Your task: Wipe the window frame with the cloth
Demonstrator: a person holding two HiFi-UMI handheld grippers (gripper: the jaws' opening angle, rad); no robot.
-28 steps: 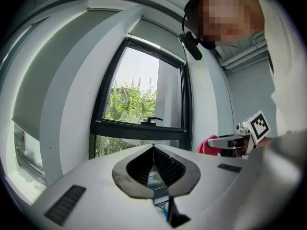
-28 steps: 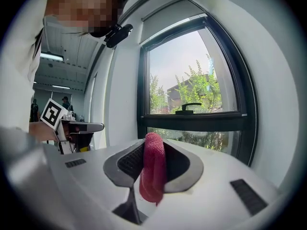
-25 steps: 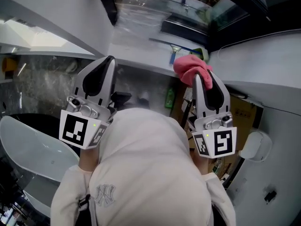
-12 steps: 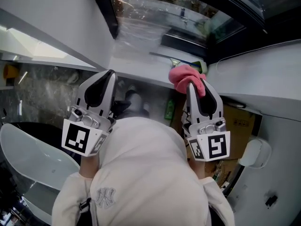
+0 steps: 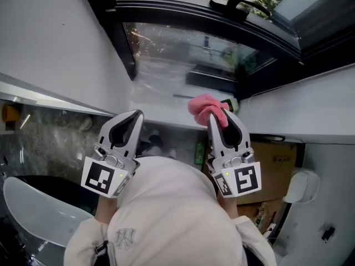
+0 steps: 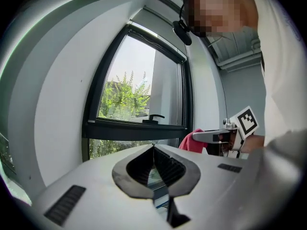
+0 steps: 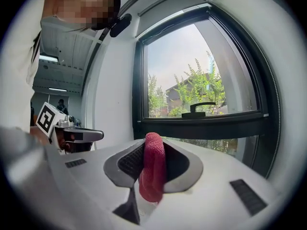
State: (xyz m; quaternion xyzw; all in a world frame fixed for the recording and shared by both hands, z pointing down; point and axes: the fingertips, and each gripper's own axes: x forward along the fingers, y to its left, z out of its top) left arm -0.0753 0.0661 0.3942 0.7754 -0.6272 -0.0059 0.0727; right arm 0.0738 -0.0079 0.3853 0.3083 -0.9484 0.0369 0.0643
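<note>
Right gripper view: right gripper pinching the cloth, window frame running sideways straight ahead; left gripper closed, empty.

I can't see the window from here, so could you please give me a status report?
Right tool shut on pink cloth, not yet on window frame. Left tool shut, empty. Greenish item on sill beside cloth.

Just behind the crumpled pink cloth, a small green-and-yellow object is mostly hidden and too blurred to identify.
</note>
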